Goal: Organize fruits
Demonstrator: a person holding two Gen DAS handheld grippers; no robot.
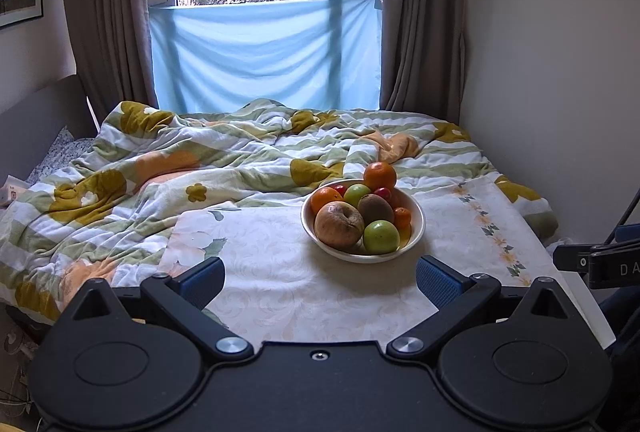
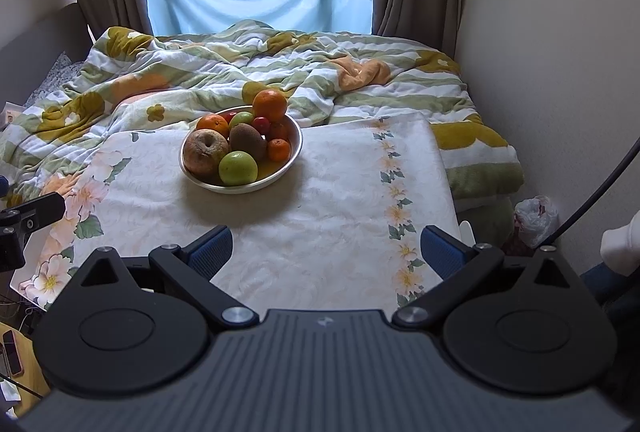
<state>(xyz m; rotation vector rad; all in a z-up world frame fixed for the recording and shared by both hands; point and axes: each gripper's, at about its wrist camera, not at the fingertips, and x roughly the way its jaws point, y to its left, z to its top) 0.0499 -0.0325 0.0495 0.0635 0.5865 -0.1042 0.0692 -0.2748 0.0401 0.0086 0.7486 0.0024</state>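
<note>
A white bowl (image 1: 416,228) of fruit stands on a floral cloth-covered board (image 1: 280,272) on the bed. It holds a wrinkled brown apple (image 1: 339,224), a green apple (image 1: 381,236), a kiwi (image 1: 375,207), oranges (image 1: 380,175) and small red fruits. The bowl also shows in the right wrist view (image 2: 294,151), with the brown apple (image 2: 206,151), green apple (image 2: 238,167) and top orange (image 2: 270,105). My left gripper (image 1: 320,282) is open and empty, short of the bowl. My right gripper (image 2: 326,250) is open and empty, nearer than the bowl and to its right.
A rumpled green, white and yellow quilt (image 1: 160,167) covers the bed behind the board. The wall runs along the right (image 2: 560,71). A plastic bag (image 2: 536,216) lies on the floor by the wall. Curtains and a blue sheet (image 1: 264,51) hang at the window.
</note>
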